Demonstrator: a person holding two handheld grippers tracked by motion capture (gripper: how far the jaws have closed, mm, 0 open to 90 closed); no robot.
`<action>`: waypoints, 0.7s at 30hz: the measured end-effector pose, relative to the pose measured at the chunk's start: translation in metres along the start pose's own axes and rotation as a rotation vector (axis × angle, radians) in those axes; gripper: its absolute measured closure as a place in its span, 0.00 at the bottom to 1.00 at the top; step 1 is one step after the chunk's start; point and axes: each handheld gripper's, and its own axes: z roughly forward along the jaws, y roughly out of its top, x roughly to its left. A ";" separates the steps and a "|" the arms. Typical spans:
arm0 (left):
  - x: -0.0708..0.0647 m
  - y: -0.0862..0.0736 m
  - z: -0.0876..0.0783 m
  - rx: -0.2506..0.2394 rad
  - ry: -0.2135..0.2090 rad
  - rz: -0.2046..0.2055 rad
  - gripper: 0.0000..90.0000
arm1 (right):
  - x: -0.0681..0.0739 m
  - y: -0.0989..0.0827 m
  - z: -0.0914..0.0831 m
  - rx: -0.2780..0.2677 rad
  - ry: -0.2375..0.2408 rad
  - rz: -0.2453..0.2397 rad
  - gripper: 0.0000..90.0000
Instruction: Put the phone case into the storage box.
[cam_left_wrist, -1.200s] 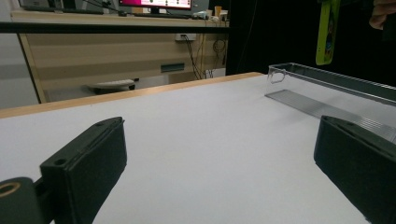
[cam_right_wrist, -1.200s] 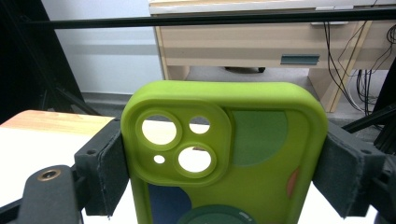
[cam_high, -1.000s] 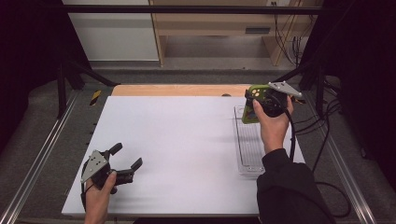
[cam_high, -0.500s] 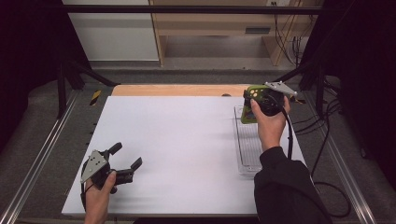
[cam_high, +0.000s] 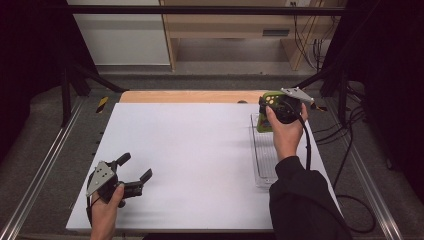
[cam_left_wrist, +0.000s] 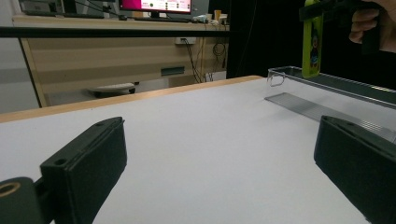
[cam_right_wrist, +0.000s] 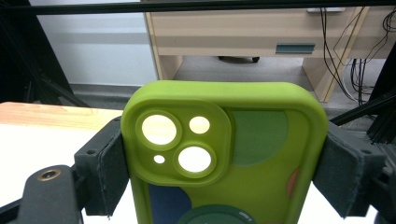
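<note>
A green phone case (cam_high: 261, 124) with camera cut-outs hangs upright over the far end of a clear plastic tray (cam_high: 256, 150) at the table's right side. My right gripper (cam_high: 274, 106) is shut on it. In the right gripper view both pads (cam_right_wrist: 111, 164) press the case (cam_right_wrist: 224, 140) by its long edges. My left gripper (cam_high: 136, 166) rests near the front left corner, open with nothing between its fingers. The left gripper view has the left gripper (cam_left_wrist: 222, 177) wide apart over the bare white sheet, with the case (cam_left_wrist: 312, 42) and the tray (cam_left_wrist: 327, 84) at far right.
A white sheet (cam_high: 190, 150) covers the table, and a wooden strip (cam_high: 190, 96) runs along its far edge. Metal rails (cam_high: 45, 165) flank both sides. Cables (cam_high: 350, 130) trail at the right. A yellow-and-black tool (cam_high: 102, 104) lies beyond the far left corner.
The right hand has edged the case very slightly towards the far end of the tray. The left gripper has stayed still.
</note>
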 end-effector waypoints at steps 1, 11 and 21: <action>0.000 0.000 0.000 0.000 0.000 0.000 0.02 | 0.000 0.000 0.001 -0.003 -0.002 0.001 0.18; 0.000 0.000 0.000 0.003 0.000 0.004 0.02 | 0.000 -0.004 0.011 0.000 -0.025 -0.003 0.18; -0.001 0.000 0.000 0.003 0.000 0.006 0.02 | 0.002 -0.008 0.018 0.006 -0.029 -0.016 0.18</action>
